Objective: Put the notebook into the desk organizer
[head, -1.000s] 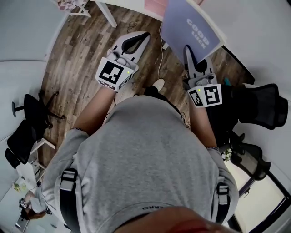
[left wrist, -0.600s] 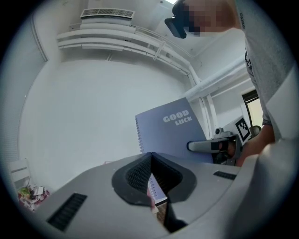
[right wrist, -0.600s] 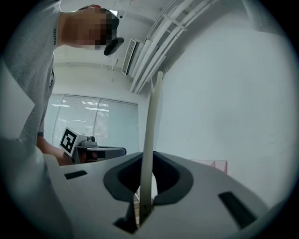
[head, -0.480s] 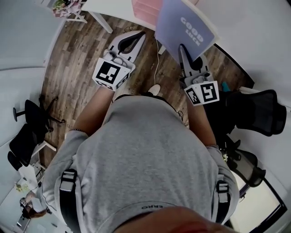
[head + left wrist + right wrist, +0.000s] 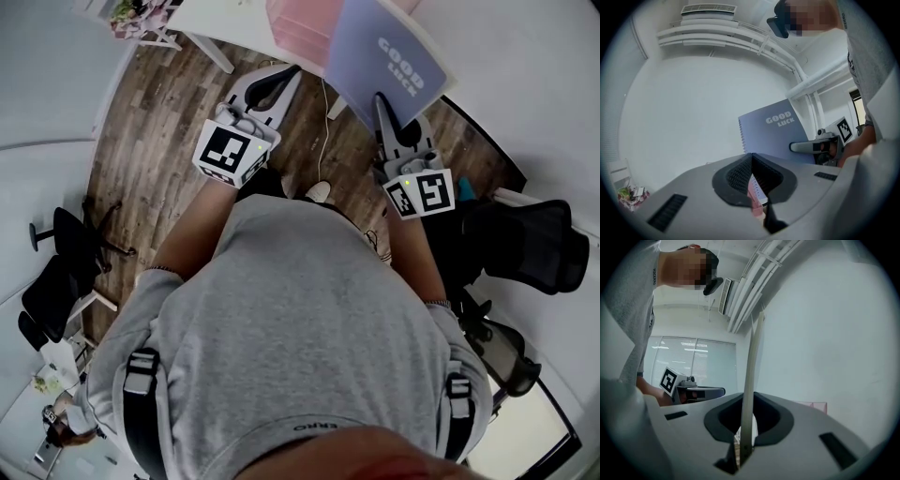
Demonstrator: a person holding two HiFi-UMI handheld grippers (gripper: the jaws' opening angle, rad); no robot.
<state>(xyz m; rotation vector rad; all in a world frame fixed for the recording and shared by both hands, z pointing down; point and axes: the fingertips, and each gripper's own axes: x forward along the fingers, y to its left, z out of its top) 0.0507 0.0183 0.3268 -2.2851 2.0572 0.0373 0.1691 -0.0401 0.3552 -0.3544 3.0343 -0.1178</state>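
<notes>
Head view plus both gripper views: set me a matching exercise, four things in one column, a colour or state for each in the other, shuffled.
Things:
1. notebook
2. desk organizer
3. left gripper
4. office chair

Colour or state:
a. pink
b. black
c. blue-purple, clamped in the right gripper
d. jaws together, nothing held

Pairs: 1-c, 2-a, 3-d, 4-b

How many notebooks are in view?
1. The notebook is clamped in the right gripper and held up beside the pink organizer. Others could be hidden inside the organizer.
</notes>
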